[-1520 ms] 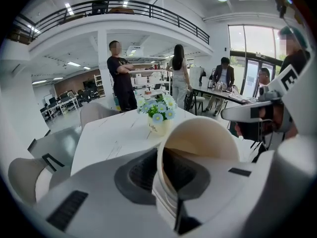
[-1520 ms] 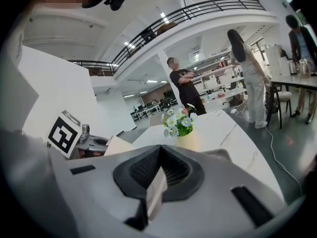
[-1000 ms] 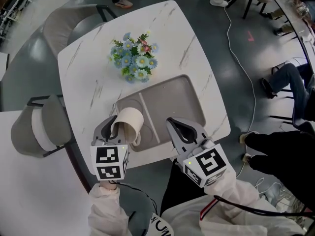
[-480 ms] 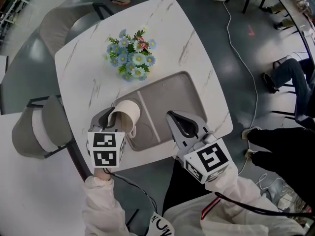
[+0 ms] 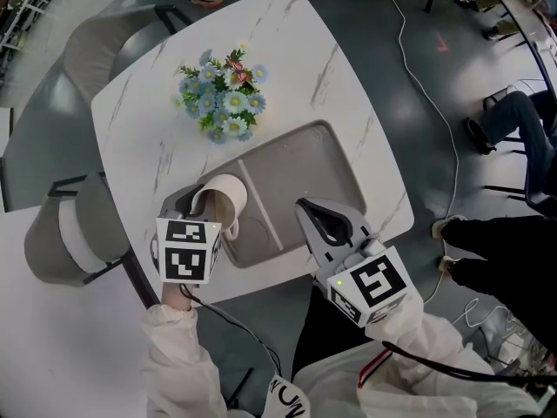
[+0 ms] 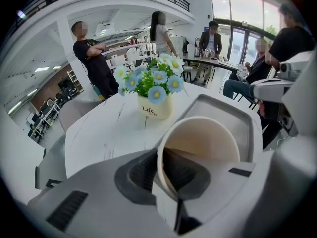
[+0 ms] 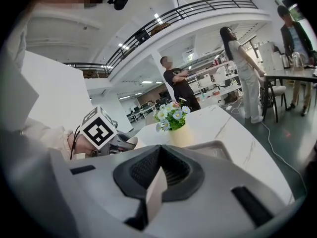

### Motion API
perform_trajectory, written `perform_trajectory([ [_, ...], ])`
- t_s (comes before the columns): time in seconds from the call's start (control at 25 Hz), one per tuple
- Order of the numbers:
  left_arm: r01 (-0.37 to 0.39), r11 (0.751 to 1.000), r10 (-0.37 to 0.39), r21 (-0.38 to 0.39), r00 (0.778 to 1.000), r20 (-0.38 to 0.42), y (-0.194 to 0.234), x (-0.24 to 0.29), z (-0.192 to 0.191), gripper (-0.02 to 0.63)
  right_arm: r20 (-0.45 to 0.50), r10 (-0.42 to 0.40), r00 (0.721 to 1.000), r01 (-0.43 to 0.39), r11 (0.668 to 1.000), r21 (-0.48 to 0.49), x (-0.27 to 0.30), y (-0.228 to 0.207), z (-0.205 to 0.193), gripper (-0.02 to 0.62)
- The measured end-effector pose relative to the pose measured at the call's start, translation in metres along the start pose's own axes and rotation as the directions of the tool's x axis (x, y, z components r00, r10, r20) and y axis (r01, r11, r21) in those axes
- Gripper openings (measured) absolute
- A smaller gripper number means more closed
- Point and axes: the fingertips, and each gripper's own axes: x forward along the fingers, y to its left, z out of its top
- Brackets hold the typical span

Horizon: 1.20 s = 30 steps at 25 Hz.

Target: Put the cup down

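Note:
A cream cup point(image 5: 228, 197) is tilted with its mouth facing away from me, and my left gripper point(image 5: 202, 200) is shut on its wall. It hangs over the left end of the grey two-part tray point(image 5: 313, 159) on the white marble table point(image 5: 287, 42). In the left gripper view the cup point(image 6: 200, 143) is empty, and its rim is pinched between the pads of the left gripper point(image 6: 171, 175). My right gripper point(image 5: 315, 212) hovers over the tray's near edge. In its own view the right gripper point(image 7: 157, 175) is shut on nothing.
A pot of blue and white flowers point(image 5: 219, 98) stands on the table beyond the tray. Grey chairs point(image 5: 65, 233) stand at the table's left side. A cable point(image 5: 426, 103) lies on the floor to the right. Several people stand in the background point(image 6: 94, 58).
My left gripper has sunk a little toward the tray with the cup and rolled slightly. The right gripper has stayed in place.

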Motion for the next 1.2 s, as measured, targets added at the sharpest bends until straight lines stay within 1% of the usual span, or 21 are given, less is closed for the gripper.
perform_trajectory([
  [0.28,0.029,1.000,-0.028,0.009,0.996,-0.085,0.003,0.014,-0.008,0.044,-0.003,-0.007,1.000,0.007,1.000,0.019,-0.001,-0.003,-0.007,0.005],
  [0.8,0.056,0.998,-0.051,0.019,0.979,-0.195,0.004,0.021,-0.008,0.044,-0.007,-0.017,1.000,0.017,0.999,0.038,-0.004,-0.007,-0.011,0.005],
  [1.0,0.063,0.998,-0.059,0.015,0.973,-0.223,0.005,0.023,-0.011,0.044,-0.011,-0.026,1.000,0.027,0.998,0.051,-0.004,-0.010,-0.012,0.005],
  [1.2,0.065,0.998,-0.061,0.008,0.973,-0.223,0.005,0.024,-0.012,0.044,-0.010,-0.018,1.000,0.019,0.998,0.053,-0.002,-0.009,-0.014,0.005],
])
